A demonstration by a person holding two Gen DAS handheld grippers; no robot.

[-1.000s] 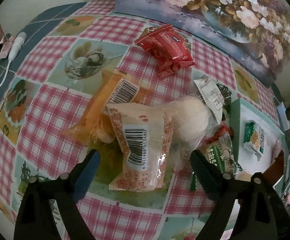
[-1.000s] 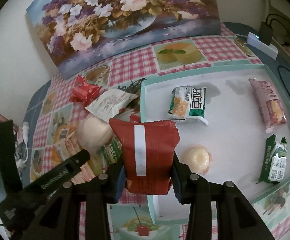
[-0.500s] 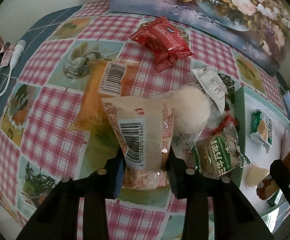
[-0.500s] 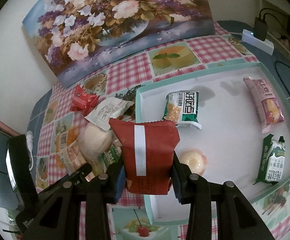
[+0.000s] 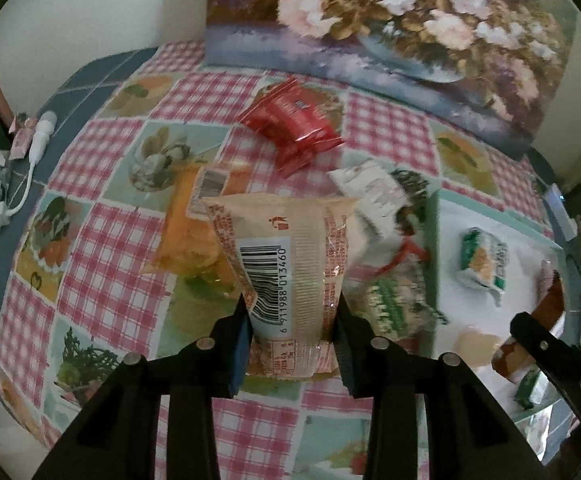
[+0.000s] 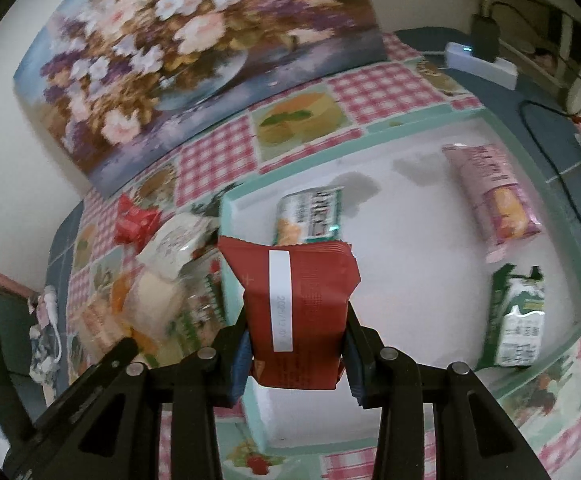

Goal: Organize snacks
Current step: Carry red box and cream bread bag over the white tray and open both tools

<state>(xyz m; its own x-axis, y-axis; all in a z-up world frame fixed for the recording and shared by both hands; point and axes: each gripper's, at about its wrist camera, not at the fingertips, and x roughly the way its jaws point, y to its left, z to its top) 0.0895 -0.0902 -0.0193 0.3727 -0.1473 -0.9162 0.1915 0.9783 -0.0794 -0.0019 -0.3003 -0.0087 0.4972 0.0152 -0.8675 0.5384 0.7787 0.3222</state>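
My left gripper point(image 5: 292, 334) is shut on a beige barcode snack packet point(image 5: 286, 264) and holds it lifted above the checked tablecloth. My right gripper point(image 6: 296, 354) is shut on a dark red snack packet point(image 6: 296, 304) held over the left edge of the mint-rimmed white tray point(image 6: 410, 280). The tray point(image 5: 432, 248) holds a green packet point(image 6: 312, 216), a pink packet point(image 6: 492, 208), a green-white packet point(image 6: 520, 320) and others. A pile of loose snacks lies left of the tray: an orange packet point(image 5: 188, 232), a red packet point(image 5: 294, 120), a white packet point(image 5: 370, 192), a green packet point(image 5: 394, 308).
A flower painting point(image 5: 390, 32) leans against the wall at the back of the table. A white cable and plug point(image 5: 36, 144) lie at the left table edge. A power strip with an adapter point(image 6: 480, 60) sits at the far right behind the tray.
My left gripper closed on the beige barcode packet and raised it off the pile. My right gripper carried the dark red packet a little further over the tray.
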